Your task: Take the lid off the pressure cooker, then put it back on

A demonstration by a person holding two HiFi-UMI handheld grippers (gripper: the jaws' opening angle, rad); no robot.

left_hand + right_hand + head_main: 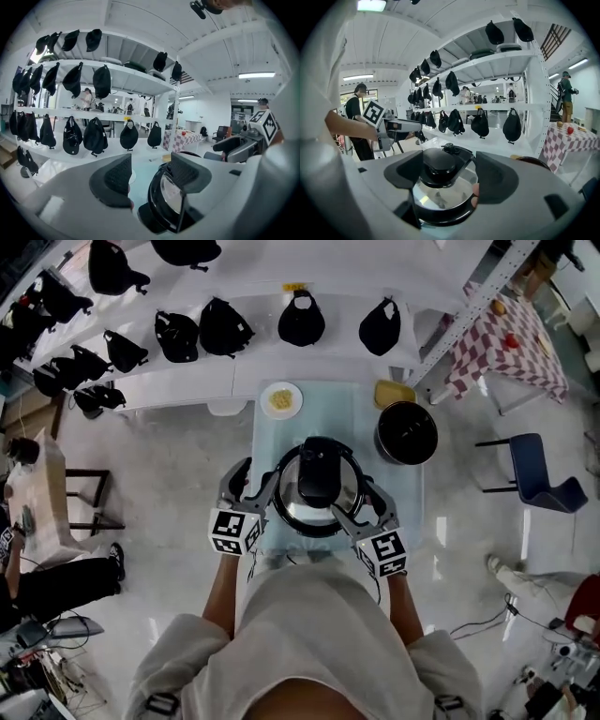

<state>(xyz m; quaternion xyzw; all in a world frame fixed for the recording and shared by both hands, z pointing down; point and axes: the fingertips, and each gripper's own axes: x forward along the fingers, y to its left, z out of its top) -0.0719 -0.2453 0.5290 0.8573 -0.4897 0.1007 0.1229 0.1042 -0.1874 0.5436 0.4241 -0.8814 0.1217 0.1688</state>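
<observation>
2 jaw pairs spread wide, gripping nothing: left hand-held gripper and right hand-held gripper flank 1 pressure cooker, its lid on, mid-worktop — behind stand 1 plate and 1 black pot

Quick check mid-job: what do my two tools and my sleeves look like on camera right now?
The left tool and right tool each have a pale grey body with two dark, rounded pads, textured on their inner faces. Each carries a cube with black-and-white square markers. The person wears a light beige short-sleeved top. No cable shows clearly.
</observation>
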